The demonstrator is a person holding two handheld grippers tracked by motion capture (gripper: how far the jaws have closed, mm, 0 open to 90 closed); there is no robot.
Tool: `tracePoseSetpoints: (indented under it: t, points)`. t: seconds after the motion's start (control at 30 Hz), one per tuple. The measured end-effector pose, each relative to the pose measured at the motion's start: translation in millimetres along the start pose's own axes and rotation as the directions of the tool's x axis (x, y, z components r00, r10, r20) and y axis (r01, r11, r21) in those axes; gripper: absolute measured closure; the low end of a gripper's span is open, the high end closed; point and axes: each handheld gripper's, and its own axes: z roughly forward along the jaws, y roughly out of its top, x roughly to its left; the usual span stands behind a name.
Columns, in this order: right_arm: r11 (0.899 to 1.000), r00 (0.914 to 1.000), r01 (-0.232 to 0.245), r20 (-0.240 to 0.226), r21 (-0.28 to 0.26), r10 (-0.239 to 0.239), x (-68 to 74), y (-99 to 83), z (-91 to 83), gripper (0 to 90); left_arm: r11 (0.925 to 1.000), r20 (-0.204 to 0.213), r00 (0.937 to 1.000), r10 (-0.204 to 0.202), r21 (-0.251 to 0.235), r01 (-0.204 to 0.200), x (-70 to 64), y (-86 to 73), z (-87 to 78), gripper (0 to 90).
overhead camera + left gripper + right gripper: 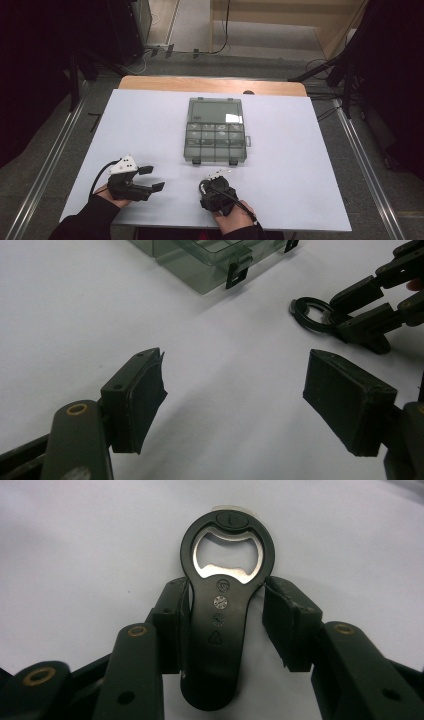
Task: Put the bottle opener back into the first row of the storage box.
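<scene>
On the white table (150, 125), near its front edge, our bottle opener (220, 625) lies flat between the jaws of the right gripper (227, 620): the left pad touches the handle, the right stands just apart, so the grasp looks not yet closed. Lifting and placing remain, we judge. To the left, our left gripper (235, 400) hovers spread and empty. Farther off sits the closed compartment box (216, 131).

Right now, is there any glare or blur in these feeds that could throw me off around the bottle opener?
High view: a bright glare patch sits on the lid of the clear organizer box, and the room around the table is dark. Left gripper view: the left claw is slightly soft up close. Right gripper view: the bottle opener is sharp, its metal mouth shining, between the right claw pads.
</scene>
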Motion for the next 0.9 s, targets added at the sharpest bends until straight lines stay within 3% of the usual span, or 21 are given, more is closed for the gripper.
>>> tracePoseSetpoints:
  t: [0.43,0.6,0.9]
  points:
    - [1.0,1.0,0.004,0.009,0.012,-0.004,3.2,-1.7,-1.5,61.6,1.0,0.0,1.0,0.003,0.004,-0.003,0.2,-0.1,0.1,23.9]
    - [0.999,0.9996,0.028,0.003,0.019,-0.028,1.2,-2.3,-2.0,65.3,1.0,0.001,1.0,0.002,0.003,-0.002,0.0,-0.2,0.0,23.9]
    - [0.998,0.9964,0.066,-0.053,0.001,-0.066,-6.6,-3.0,-2.2,65.9,1.0,-0.002,1.0,0.001,0.001,-0.001,-0.1,-0.1,-0.2,23.9]
